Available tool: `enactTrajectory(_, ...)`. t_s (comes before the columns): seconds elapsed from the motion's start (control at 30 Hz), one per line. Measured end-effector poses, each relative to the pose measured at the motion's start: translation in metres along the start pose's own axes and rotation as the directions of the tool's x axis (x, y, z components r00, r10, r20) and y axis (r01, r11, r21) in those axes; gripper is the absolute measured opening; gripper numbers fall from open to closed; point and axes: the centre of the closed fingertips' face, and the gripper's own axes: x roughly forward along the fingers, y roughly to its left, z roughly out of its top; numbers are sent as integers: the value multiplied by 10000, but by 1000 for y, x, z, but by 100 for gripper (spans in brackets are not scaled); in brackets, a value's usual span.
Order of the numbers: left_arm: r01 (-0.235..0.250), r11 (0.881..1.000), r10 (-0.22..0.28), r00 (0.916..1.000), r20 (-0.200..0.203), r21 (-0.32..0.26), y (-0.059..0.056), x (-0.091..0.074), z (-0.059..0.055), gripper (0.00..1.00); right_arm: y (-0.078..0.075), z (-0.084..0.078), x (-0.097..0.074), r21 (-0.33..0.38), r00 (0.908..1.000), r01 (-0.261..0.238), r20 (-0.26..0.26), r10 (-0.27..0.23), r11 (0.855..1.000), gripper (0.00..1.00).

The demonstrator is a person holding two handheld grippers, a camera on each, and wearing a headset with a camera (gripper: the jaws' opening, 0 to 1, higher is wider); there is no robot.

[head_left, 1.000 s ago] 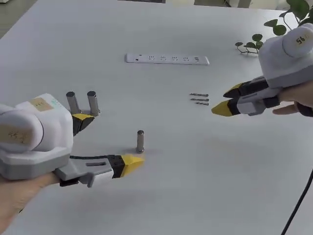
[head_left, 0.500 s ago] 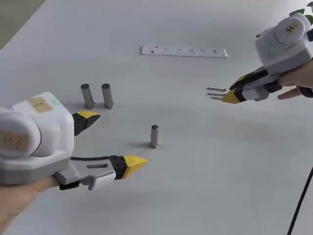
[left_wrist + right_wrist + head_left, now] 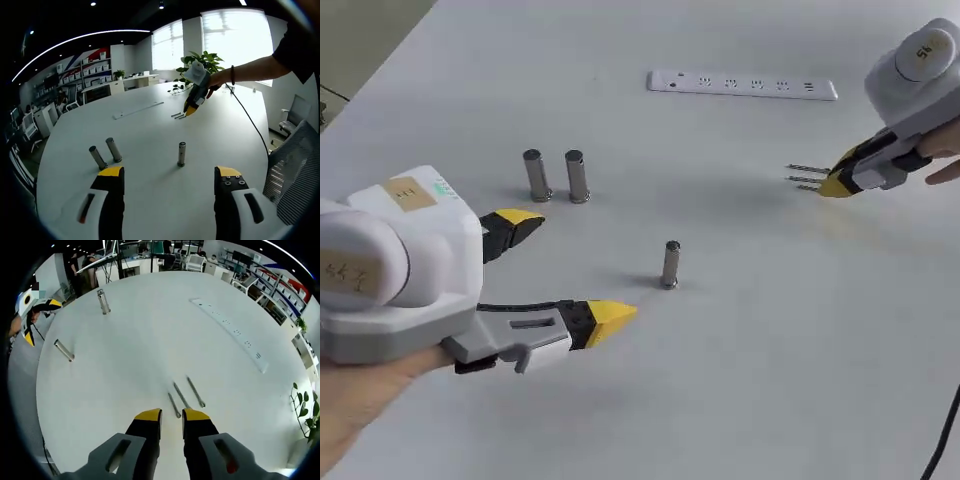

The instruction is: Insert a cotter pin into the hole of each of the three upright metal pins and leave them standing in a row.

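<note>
Three upright metal pins stand on the white table: two side by side [image 3: 533,175] [image 3: 576,176] and a single one [image 3: 670,265] nearer the middle. My left gripper [image 3: 570,268] is open, low at the front left, with the single pin [image 3: 182,153] just beyond its tips and the pair [image 3: 106,153] to its left. Three thin cotter pins [image 3: 805,178] lie flat at the right. My right gripper [image 3: 838,185] is down at their near ends. Its jaws [image 3: 171,416] stand a narrow gap apart, the nearest cotter pin [image 3: 174,405] just ahead of the gap, nothing held.
A white power strip [image 3: 740,85] lies across the far side of the table. A potted plant [image 3: 305,415] stands near the right table edge. A grey office chair [image 3: 300,150] stands beside the table. Open tabletop stretches between the single pin and the cotter pins.
My right gripper has moved forward and down until its tips reach the cotter pins. The left gripper has stayed open in about the same place; the head camera has shifted.
</note>
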Motion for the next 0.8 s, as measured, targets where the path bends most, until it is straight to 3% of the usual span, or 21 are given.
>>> enactTrajectory(0.2, -114, 9999, 114, 9999, -10, -27, 2, -3, -1, 73, -6, -6, 15, -82, 9990, -239, -376, 235, 9997, 10)
enactTrajectory(0.37, -170, 9999, 170, 9998, 68, 7, 4, -3, 2, 72, -9, -6, 17, -231, 9978, -394, -547, 381, 9990, 9)
enactTrajectory(0.5, -127, 9999, 126, 9999, 66, 80, 4, -2, 4, 71, -10, -5, 18, -97, 9935, -821, -803, 810, 9966, 8)
enactTrajectory(0.7, -139, 9996, 140, 9999, -39, 245, 6, -1, 5, 69, -15, -5, 19, -305, 9881, -855, -1305, 809, 9959, 0)
enactTrajectory(0.8, -133, 9998, 133, 9999, 3, 171, 7, -1, 7, 68, -22, -5, 21, -875, 9863, -773, -1526, 633, 9932, 0)
